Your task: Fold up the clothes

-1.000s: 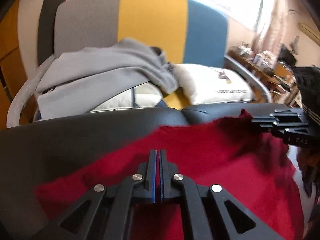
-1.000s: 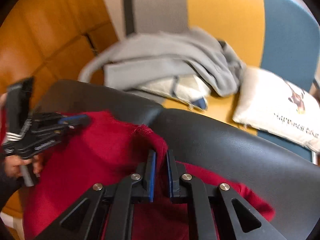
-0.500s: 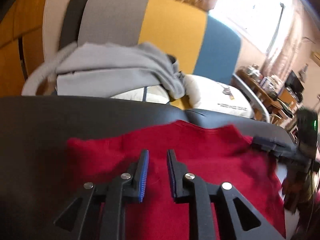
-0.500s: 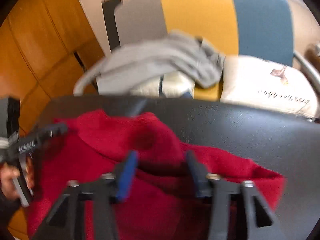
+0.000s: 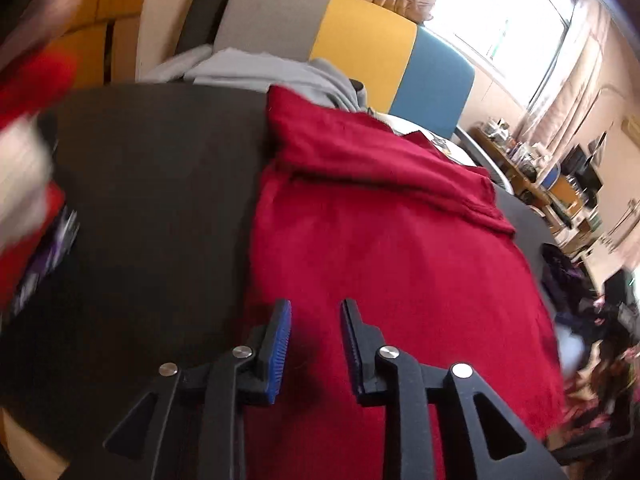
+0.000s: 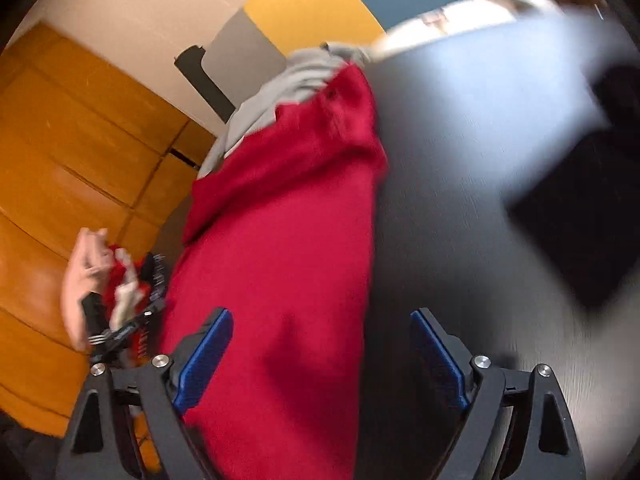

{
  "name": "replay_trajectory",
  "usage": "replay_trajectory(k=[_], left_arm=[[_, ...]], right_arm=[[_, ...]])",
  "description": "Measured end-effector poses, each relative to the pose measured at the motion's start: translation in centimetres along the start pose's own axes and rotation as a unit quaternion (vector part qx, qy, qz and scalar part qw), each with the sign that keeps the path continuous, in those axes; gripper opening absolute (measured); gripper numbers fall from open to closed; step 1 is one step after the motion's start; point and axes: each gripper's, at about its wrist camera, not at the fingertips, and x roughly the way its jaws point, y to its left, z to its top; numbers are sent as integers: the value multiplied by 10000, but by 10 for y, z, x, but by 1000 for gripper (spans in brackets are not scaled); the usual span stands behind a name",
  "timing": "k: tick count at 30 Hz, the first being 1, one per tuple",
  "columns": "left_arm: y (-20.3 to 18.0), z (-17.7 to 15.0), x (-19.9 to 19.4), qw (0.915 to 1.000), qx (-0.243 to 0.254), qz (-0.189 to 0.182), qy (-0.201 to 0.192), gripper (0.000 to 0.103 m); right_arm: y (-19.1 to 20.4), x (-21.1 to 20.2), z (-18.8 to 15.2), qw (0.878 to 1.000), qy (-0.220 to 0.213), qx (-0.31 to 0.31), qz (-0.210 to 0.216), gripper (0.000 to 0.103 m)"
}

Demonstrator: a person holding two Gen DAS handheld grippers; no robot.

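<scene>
So far one fold looks done: the red garment [image 5: 392, 248] lies as a long band on the black table [image 5: 160, 200], its far end doubled over near the grey sweatshirt [image 5: 280, 74]. My left gripper [image 5: 316, 344] and right gripper [image 6: 320, 360] have just been opening, jaws apart, nothing clamped. Left to do, I judge: folding it shorter.

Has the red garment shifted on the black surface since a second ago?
Yes. The red garment now lies folded in a long strip on the black surface, reaching the grey hoodie.
</scene>
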Motion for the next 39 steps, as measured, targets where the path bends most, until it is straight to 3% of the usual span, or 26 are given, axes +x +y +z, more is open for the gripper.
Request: replay_trajectory(k=[2, 5, 11, 17, 21, 26, 27, 29, 30, 31, 34, 39], left_arm=[[4, -16, -13, 9999, 20, 154, -21, 29], [6, -36, -17, 9997, 41, 223, 116, 30], [7, -64, -24, 9999, -73, 60, 104, 35], [15, -75, -29, 9983, -418, -393, 40, 38], [13, -77, -29, 9953, -522, -747, 324, 38], [4, -86, -31, 9955, -392, -757, 406, 36], [2, -86, -30, 9963, -317, -669, 447, 33], [-2, -84, -30, 9974, -141, -457, 532, 21], [-4, -82, -29, 9978, -58, -352, 567, 12], [-3, -80, -29, 9976, -66, -346, 589, 11], [1, -76, -30, 9957, -242, -600, 669, 9], [13, -72, -45, 9821, -616, -1664, 627, 9]], right_arm=[[-7, -9, -24, 9999, 65, 140, 13, 92], [-11, -12, -43, 9977, 44, 339, 580, 93], [7, 13, -46, 9946, 58, 111, 1030, 93], [25, 23, -46, 9938, 154, -533, 961, 95], [38, 25, -63, 9924, 109, -1066, 607, 101], [49, 30, -66, 9894, 233, -1414, 219, 101], [47, 28, -64, 9904, 233, -1347, 195, 95], [40, 25, -62, 9924, 197, -1213, 18, 66], [32, 23, -61, 9936, 252, -1100, -34, 18], [26, 26, -61, 9949, 366, -938, -48, 9], [20, 27, -62, 9958, 365, -844, 36, 9], [21, 22, -65, 9958, 414, -598, 552, 9]])
